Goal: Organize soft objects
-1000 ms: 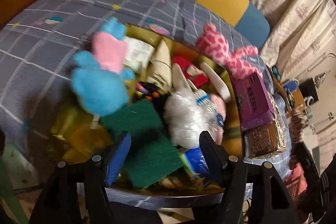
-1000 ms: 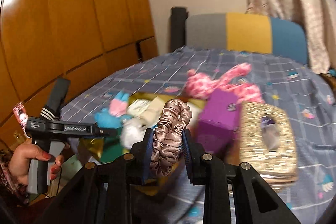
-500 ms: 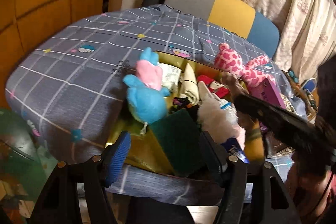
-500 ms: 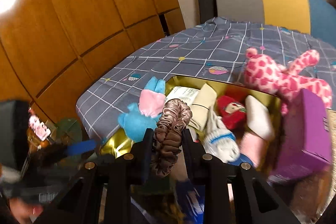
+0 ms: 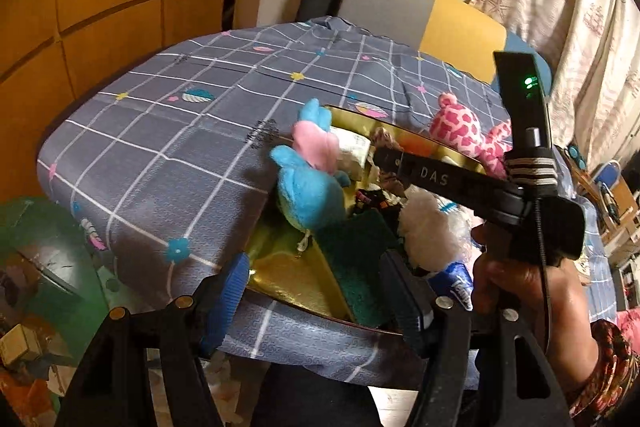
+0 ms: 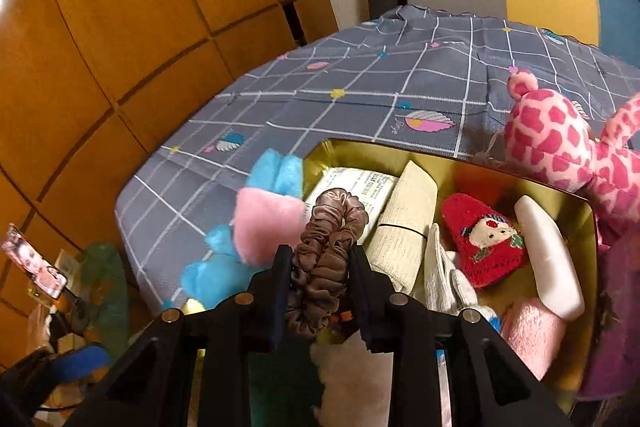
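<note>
The right gripper [image 6: 319, 273] pinched a brown satin scrunchie [image 6: 326, 259], whose long axis ran from 6 to 12 o'clock between the pads and rose clear of the fingertips at 12; the jaws had just been easing apart, yet the pads still looked to press the fabric on both sides. The scrunchie hung over the near-left part of the gold box [image 6: 472, 167], so the drop spot lay straight below and slightly toward 12 o'clock, among a folded cream cloth [image 6: 408, 215], a red knitted piece [image 6: 482, 239] and a blue-and-pink plush [image 6: 256, 227] at 9 o'clock on the box's left rim. The right hand was plainly the nearer one, pitched steeply down into the box. The left gripper [image 5: 320, 291] hung back at the near edge of the checked cloth [image 5: 168, 131], its jaws spread wide with nothing between them, a green pad [image 5: 360, 251] beyond them toward 12. In its view the right hand [image 5: 516, 291] reached in from 3 o'clock. Release probably needed only a wider opening
</note>
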